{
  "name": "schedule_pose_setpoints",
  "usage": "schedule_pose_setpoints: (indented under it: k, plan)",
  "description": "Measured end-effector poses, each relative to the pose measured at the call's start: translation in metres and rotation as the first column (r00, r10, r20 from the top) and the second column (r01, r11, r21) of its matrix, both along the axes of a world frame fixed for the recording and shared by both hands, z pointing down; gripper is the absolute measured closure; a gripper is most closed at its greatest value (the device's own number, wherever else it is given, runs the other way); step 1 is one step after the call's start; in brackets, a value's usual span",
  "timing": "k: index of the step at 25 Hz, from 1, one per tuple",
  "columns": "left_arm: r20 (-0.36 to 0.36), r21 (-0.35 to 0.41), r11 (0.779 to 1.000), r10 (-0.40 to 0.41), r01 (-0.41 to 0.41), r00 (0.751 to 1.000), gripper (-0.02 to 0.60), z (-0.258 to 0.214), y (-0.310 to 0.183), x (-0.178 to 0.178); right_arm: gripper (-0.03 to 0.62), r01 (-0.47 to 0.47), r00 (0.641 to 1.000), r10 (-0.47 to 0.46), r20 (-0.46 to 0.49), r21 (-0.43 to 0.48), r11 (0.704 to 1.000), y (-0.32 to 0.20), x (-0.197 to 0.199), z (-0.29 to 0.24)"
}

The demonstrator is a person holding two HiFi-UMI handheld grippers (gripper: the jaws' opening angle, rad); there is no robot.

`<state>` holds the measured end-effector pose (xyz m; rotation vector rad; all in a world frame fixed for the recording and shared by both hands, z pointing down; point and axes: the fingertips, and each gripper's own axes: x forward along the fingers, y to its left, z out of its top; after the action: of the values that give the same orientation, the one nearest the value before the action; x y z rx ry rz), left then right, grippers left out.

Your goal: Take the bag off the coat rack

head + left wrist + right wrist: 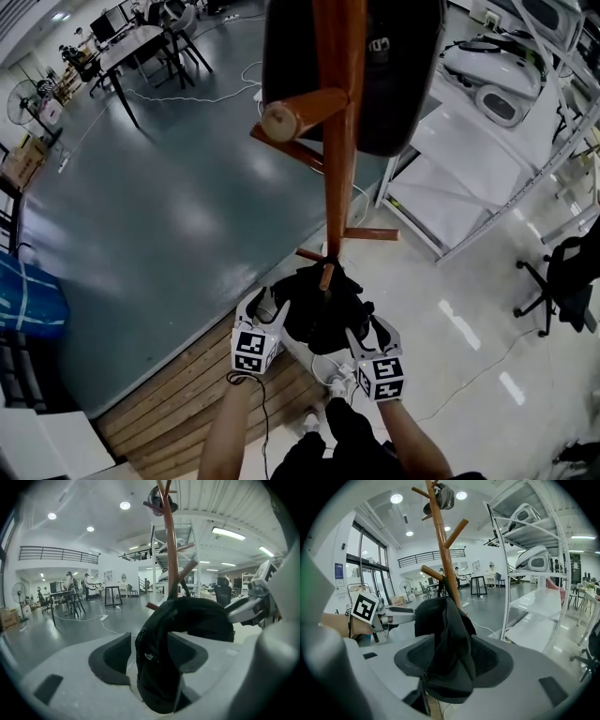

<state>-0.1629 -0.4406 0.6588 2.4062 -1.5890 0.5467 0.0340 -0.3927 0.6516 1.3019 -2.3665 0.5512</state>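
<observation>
The black fabric bag [314, 305] is crumpled and slack, low by the foot of the coat rack [337, 141]. In the head view it is at 6 o'clock from the pole's base, with a low peg across its top. The rack is reddish-brown wood, upright, with pegs angled upward.

The floor [169, 216] is smooth and grey-green, with wooden boards [178, 394] at the near end and a long white cable [187, 94] lying on it by a dark table [131, 47] with chairs [183, 37]. On the right stands a white metal shelf [459, 131] with big white machines [492, 70] on it, and a black office chair [562, 281] is close by. Far off there is a fan [21, 103], a cardboard box [23, 161], a blue thing [23, 295] at the left edge, two people [70, 581] by the tables, a railing [58, 554] high on the wall and round lights [124, 505] on the ceiling
</observation>
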Motion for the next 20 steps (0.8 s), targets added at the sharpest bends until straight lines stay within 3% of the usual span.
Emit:
schedule_pose_setpoints:
  k: [20]
  plan:
    - [0.011,-0.053,0.997,0.056,-0.056,0.998,0.336,0.021,-0.032,0.01,0.379,0.005,1.0,-0.005,0.0,-0.013,1.0,-0.017,-0.006,0.02]
